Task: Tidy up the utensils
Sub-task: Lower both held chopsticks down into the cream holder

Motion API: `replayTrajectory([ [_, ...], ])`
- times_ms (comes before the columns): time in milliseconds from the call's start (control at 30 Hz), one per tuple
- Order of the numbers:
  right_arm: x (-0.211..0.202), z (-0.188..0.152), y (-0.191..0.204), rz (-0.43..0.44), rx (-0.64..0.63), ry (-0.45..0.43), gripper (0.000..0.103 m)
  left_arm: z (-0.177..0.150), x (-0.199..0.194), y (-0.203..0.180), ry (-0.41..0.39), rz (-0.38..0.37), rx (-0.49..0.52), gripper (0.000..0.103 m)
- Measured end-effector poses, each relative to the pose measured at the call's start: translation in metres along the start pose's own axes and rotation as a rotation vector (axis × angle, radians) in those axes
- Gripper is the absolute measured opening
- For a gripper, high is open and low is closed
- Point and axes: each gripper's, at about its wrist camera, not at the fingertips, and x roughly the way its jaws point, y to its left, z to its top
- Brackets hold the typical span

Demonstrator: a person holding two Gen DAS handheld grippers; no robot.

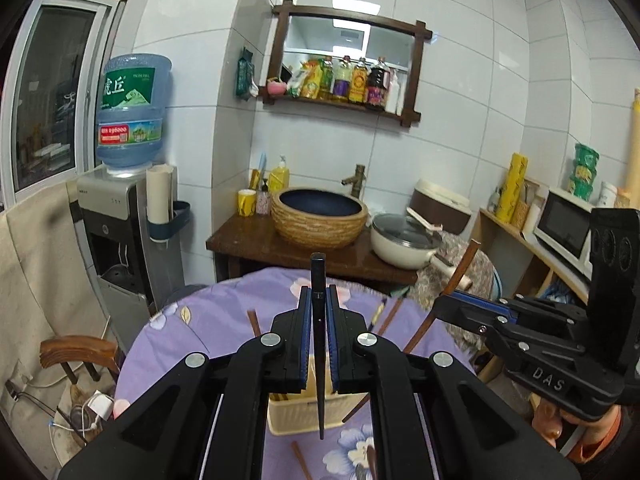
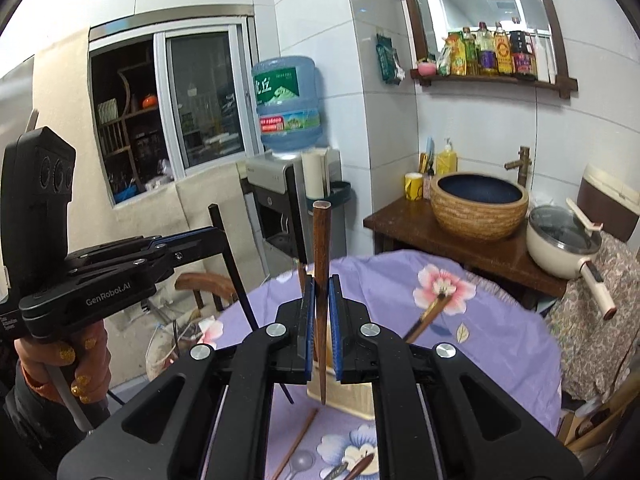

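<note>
Left gripper point(image 1: 319, 312): blue-padded jaws pinched onto a black chopstick point(image 1: 319, 336), held near upright, thick end up, tip hanging over the cream holder point(image 1: 304, 416).
Right gripper point(image 2: 320, 312): jaws clamped on a brown wooden chopstick point(image 2: 321, 300), likewise upright and pointing down at the same holder point(image 2: 344, 396).
Holder: a ribbed cream box on the purple floral tablecloth point(image 1: 224, 308), just below both tips.
Loose utensils: more chopsticks point(image 1: 394, 316) lie scattered on the cloth; a clear spoon point(image 2: 302, 462) rests near the front edge.
Step in hand: likely carrying each stick across to drop it in the holder.
Doing it well: keep the sticks vertical, centre each tip over the opening before releasing, and keep the two grippers apart so the sticks do not cross.
Risk: a tilted stick may catch the rim and tip the light box.
</note>
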Motion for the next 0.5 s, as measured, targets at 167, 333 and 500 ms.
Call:
replayTrajectory([
  [167, 0.009, 0.017, -0.003, -0.056, -0.003, -0.046, 0.008, 0.02, 0.016, 0.001, -0.035, 0.06, -0.018, 0.007],
  [333, 0.037, 0.002, -0.011, -0.095, 0.016, -0.013, 0.008, 0.011, 0.041, 0.012, -0.024, 0.1, -0.053, 0.007],
  [500, 0.063, -0.029, -0.022, -0.099, 0.049, 0.038, 0.008, -0.023, 0.074, 0.023, 0.049, 0.108, -0.083, 0.007],
])
